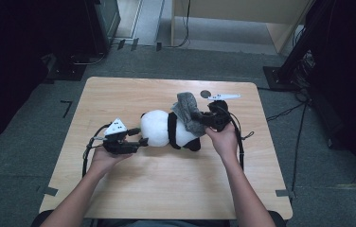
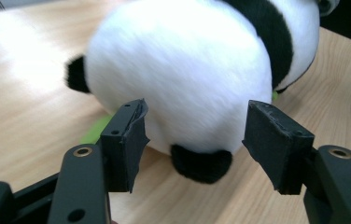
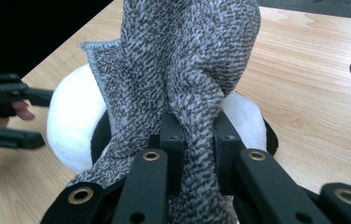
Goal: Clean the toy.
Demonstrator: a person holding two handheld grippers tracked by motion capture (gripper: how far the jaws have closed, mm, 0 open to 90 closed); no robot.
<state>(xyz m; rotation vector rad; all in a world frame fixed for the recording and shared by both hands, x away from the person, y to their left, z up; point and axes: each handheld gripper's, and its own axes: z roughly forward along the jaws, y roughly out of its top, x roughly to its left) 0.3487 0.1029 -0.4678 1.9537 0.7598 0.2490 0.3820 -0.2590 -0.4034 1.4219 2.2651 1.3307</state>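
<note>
Two grippers: left gripper (image 2: 197, 149) fingers parted behind the panda (image 1: 166, 128), right gripper (image 3: 197, 140) pinching grey cloth (image 3: 187, 60) mid-table.

Both forearms reach in from the near edge of the table, bare to the elbow, and each hand holds a gripper. The left hand (image 1: 102, 158) lies low near the table's left side, its left gripper (image 1: 140, 141) pointing level toward the middle with the two black pads (image 2: 127, 135) standing well apart and nothing pressed between them. The right hand (image 1: 223, 139) is farther forward and higher, wrist bent, and its right gripper (image 1: 203, 119) has its jaws pinched tight together.
</note>
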